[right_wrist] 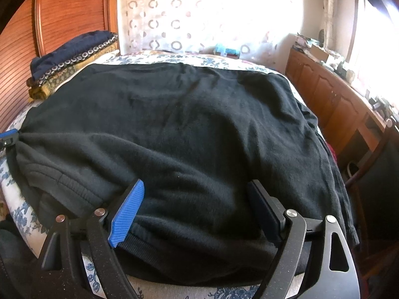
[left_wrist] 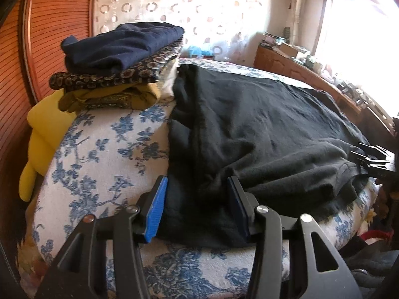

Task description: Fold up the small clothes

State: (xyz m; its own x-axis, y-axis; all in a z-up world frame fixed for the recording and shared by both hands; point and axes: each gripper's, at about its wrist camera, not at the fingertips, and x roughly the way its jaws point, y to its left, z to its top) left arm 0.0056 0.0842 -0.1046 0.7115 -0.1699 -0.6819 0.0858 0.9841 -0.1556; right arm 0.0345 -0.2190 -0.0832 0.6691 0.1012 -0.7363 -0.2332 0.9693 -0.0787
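The garment (right_wrist: 189, 129) lying between and beyond both tongs is plain black. The cover (left_wrist: 104, 149) under it, to the left of the left gripper (left_wrist: 197, 186), is white with blue flowers. Further off on that side, the stack (left_wrist: 119, 59) shows navy on top, then dark cloth with pale rings, then mustard. Each gripper's left pad (right_wrist: 127, 214) is bright blue.

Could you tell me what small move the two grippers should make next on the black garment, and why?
Probably close both on the near hem. The black garment lies spread over the floral bedspread, and the left gripper and right gripper each straddle its near edge with jaws apart, pads not pinching cloth. A grip must come before any fold toward the far edge.
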